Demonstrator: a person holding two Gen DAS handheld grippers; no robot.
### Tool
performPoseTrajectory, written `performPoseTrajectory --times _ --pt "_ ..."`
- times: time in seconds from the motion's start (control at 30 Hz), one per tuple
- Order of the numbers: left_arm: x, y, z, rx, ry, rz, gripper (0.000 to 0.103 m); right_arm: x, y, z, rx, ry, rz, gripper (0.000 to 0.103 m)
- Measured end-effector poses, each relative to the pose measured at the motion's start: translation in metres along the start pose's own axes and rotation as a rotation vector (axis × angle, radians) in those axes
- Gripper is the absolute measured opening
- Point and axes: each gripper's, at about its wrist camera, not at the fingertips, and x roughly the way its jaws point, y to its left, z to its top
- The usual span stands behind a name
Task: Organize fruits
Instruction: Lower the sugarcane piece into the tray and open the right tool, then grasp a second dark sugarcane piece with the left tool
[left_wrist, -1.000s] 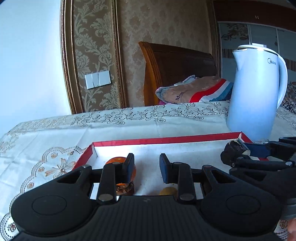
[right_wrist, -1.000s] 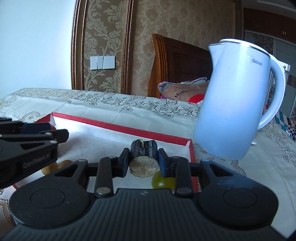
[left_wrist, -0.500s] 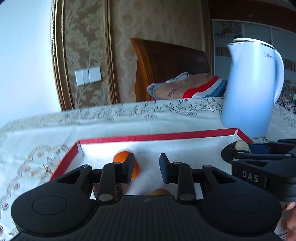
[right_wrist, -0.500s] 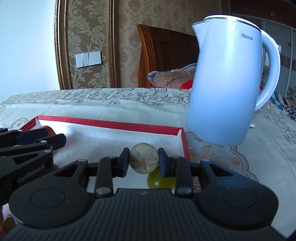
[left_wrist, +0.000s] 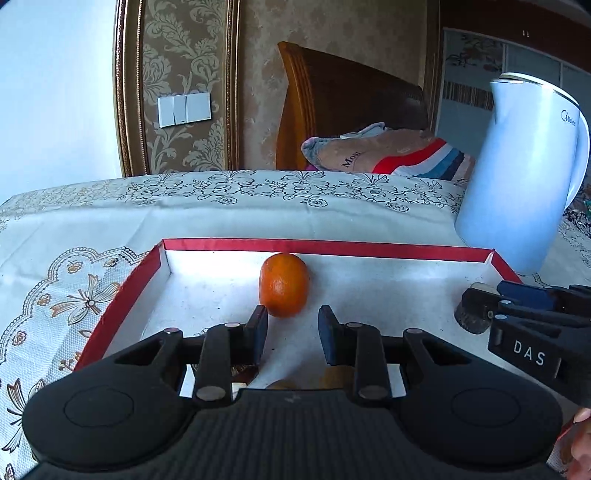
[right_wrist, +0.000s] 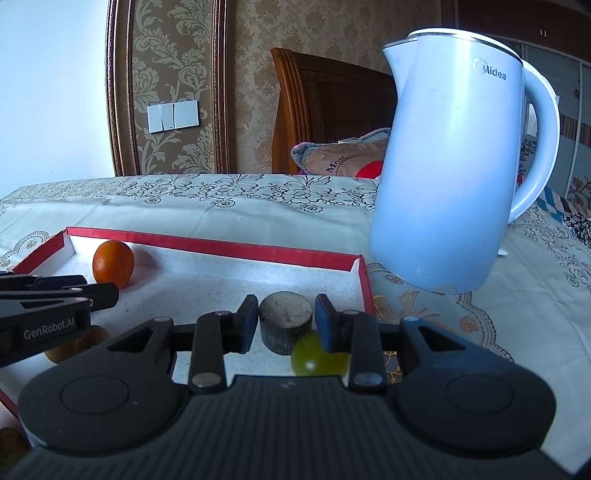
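Observation:
A shallow red-rimmed tray (left_wrist: 325, 245) (right_wrist: 207, 243) lies on the tablecloth. An orange fruit (left_wrist: 283, 284) (right_wrist: 113, 264) rests on the tray floor near its far wall. My left gripper (left_wrist: 292, 329) is open and empty, just short of the orange. My right gripper (right_wrist: 284, 320) is shut on a dark cylindrical chunk with a pale cut top (right_wrist: 285, 321), also seen in the left wrist view (left_wrist: 471, 314). A green grape (right_wrist: 317, 356) lies under the right gripper. Brownish fruits (right_wrist: 74, 343) sit partly hidden beneath the left gripper.
A tall pale-blue Midea kettle (right_wrist: 454, 166) (left_wrist: 517, 177) stands on the tablecloth just right of the tray's far right corner. A folded striped blanket (left_wrist: 384, 151) lies beyond the table against a wooden headboard.
The left gripper has drawn back and up from the orange, which now lies free near the tray's far wall. The right gripper's chunk has turned, cut face up, and sits lower in the tray.

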Motion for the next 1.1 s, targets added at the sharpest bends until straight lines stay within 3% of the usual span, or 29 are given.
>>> performPoseTrajectory --times 0.1,0.2,0.27,0.47,0.7,0.83,0.97,1.1 --pt "0.0 0.003 0.001 -0.015 -0.001 -0.006 0.029 -0.001 -0.001 0.0 0.006 -0.004 0.002 0.037" --pt "-0.002 0.002 0.0 -0.01 -0.003 -0.004 0.029 -0.004 -0.002 -0.001 0.017 -0.016 0.004 0.052" --pt "-0.004 0.003 -0.001 -0.011 -0.012 -0.004 0.029 -0.007 -0.002 -0.001 0.018 -0.031 -0.003 0.076" --pt "-0.021 0.007 -0.005 -0.01 -0.063 0.018 0.029 -0.028 -0.01 -0.002 0.059 -0.089 -0.001 0.102" --pt "-0.056 0.012 -0.017 0.011 -0.136 0.069 0.031 -0.055 -0.029 -0.011 0.138 -0.124 0.013 0.103" --pt "-0.075 0.018 -0.024 -0.023 -0.169 0.061 0.07 -0.069 -0.035 -0.023 0.177 -0.103 0.041 0.103" --pt "-0.094 0.016 -0.033 0.001 -0.208 0.067 0.07 -0.085 -0.035 -0.032 0.182 -0.109 0.06 0.103" --pt "-0.108 0.015 -0.046 0.009 -0.174 0.033 0.07 -0.1 -0.033 -0.041 0.18 -0.119 0.078 0.103"
